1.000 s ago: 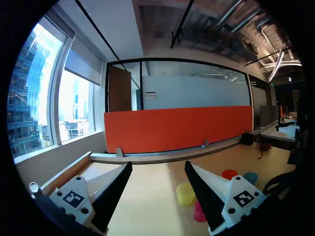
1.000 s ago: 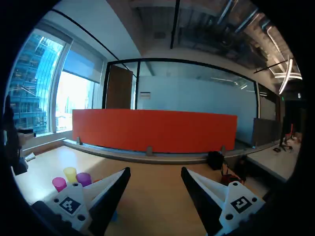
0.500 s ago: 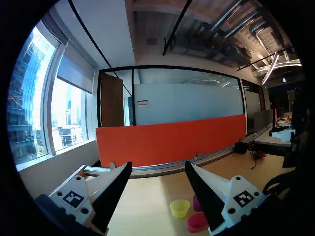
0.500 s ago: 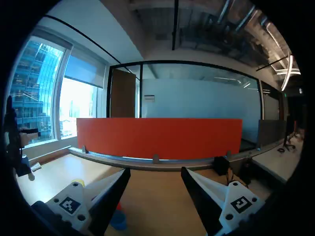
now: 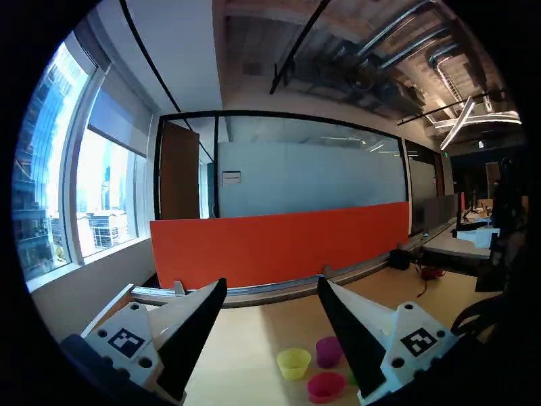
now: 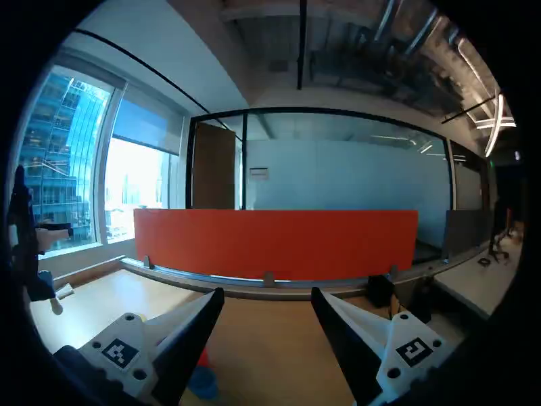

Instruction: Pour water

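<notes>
Left gripper point(image 5: 270, 281) wide open, empty. Right gripper point(image 6: 266, 291) same.
Yellow cup point(image 5: 294, 362), purple cup point(image 5: 329, 350), pink cup point(image 5: 326, 387) clustered on desk point(image 5: 250, 379), well off far edge.
Risk: cups packed close; descending finger may topple neighbour, spill.

Your right gripper point(image 6: 267, 292) hangs over the wooden table point(image 6: 270, 352), fingers spread wide, nothing between them. A blue cup point(image 6: 201, 383) peeks out beside one finger, with the orange divider point(image 6: 270, 243) straight ahead.

Matt wooden tabletop point(image 5: 251, 342), smooth plastic cups point(image 5: 294, 361), matt orange divider point(image 5: 284, 240).
</notes>
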`<state>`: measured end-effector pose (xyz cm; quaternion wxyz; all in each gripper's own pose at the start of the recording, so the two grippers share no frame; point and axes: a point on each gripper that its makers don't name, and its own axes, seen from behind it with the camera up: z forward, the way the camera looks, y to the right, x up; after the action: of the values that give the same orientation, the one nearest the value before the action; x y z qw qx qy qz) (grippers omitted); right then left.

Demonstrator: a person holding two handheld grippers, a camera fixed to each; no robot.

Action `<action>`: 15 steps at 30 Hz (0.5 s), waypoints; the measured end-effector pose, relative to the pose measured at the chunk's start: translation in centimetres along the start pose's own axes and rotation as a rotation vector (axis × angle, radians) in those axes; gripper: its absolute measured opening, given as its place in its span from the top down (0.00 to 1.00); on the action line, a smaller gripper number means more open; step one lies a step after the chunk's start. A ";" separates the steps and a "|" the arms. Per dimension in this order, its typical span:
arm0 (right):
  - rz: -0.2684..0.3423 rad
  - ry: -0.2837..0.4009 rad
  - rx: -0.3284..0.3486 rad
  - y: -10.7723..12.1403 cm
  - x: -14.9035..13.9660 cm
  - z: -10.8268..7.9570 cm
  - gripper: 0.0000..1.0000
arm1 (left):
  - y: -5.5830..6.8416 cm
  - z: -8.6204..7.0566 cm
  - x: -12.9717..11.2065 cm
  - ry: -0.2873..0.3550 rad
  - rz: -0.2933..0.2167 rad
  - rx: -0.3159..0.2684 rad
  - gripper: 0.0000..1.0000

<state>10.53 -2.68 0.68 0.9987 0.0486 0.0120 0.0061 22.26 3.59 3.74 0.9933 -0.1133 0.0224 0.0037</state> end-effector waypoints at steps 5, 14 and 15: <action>0.002 -0.005 0.033 -0.1 -0.1 0.0 0.00 | 0.7 0.2 -0.1 -0.018 -0.002 -0.049 0.01; -0.008 -0.016 0.161 -2.2 -0.2 -0.2 0.00 | 2.5 0.6 -0.8 -0.054 -0.004 -0.170 0.01; -0.012 -0.014 0.179 -2.6 -0.1 -0.3 0.00 | 2.8 0.6 -0.9 -0.058 -0.003 -0.186 0.01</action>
<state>10.48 -5.25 0.12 0.9905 0.1374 0.0057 -0.0012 21.39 6.43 3.75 0.9787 -0.2050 -0.0072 0.0076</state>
